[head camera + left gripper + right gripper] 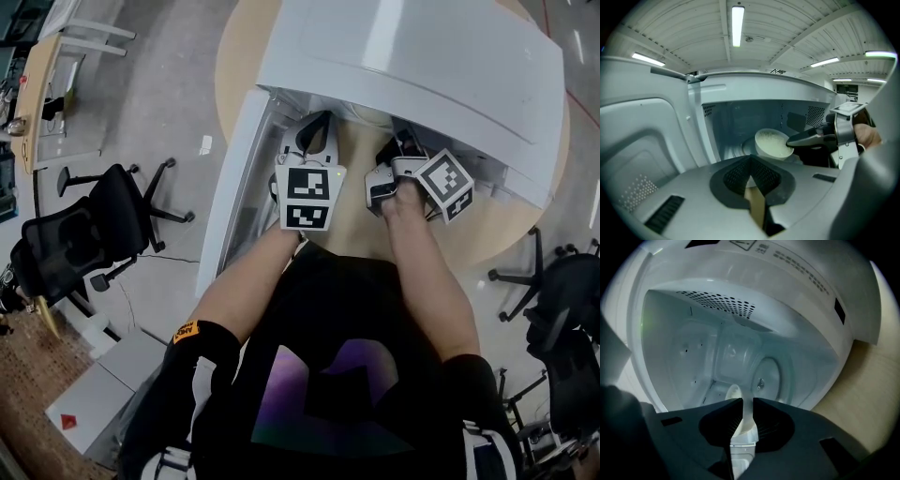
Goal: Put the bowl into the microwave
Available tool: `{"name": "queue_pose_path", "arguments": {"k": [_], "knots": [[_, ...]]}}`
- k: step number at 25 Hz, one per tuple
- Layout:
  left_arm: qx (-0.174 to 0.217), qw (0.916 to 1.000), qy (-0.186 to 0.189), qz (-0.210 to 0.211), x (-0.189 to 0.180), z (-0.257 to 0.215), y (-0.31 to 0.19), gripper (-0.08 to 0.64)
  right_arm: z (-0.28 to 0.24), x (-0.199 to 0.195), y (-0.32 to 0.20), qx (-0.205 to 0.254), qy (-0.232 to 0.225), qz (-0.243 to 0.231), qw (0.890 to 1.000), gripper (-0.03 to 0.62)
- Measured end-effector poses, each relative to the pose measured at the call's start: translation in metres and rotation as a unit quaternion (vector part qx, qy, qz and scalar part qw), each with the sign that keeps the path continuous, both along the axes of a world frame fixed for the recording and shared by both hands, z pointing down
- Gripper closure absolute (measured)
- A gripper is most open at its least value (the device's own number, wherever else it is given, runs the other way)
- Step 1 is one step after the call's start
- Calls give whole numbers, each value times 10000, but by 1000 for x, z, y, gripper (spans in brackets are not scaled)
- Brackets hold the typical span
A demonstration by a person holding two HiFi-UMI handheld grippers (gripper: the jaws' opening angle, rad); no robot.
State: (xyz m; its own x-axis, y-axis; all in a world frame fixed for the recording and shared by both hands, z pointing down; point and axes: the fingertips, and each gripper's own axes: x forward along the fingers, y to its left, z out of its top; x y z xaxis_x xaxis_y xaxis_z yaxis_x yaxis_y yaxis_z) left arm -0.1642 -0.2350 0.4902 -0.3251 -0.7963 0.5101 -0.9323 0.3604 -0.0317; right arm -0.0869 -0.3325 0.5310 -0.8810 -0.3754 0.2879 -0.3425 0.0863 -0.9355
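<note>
Right claw (746, 405) holds bowl (772, 143) inside the open microwave (422, 66)
It grasps the white rim within the cavity; left claw (750, 161), clenched on nothing, hovers at the opening beside the door (642, 140).

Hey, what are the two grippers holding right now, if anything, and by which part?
The right gripper clamps the white bowl by its rim, inside the microwave. The left gripper holds nothing.

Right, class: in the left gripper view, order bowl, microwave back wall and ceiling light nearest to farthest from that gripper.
1. bowl, just ahead, right of centre.
2. microwave back wall, behind it.
3. ceiling light, far overhead.
</note>
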Motion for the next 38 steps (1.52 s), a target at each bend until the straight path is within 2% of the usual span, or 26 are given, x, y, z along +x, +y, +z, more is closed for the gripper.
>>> {"name": "queue_pose_path", "arguments": {"k": [8, 17, 26, 38], "knots": [[-102, 9999, 10, 26, -7, 4, -11, 512, 13, -2, -21, -153, 71, 437, 9989, 515], [-88, 9999, 56, 47, -6, 3, -12, 512, 12, -11, -29, -269, 82, 691, 9972, 515], [-50, 9999, 126, 36, -6, 3, -9, 512, 21, -8, -30, -351, 175, 824, 9958, 515], [55, 9998, 177, 95, 0, -3, -10, 512, 15, -14, -28, -326, 0, 678, 9972, 512]]}}
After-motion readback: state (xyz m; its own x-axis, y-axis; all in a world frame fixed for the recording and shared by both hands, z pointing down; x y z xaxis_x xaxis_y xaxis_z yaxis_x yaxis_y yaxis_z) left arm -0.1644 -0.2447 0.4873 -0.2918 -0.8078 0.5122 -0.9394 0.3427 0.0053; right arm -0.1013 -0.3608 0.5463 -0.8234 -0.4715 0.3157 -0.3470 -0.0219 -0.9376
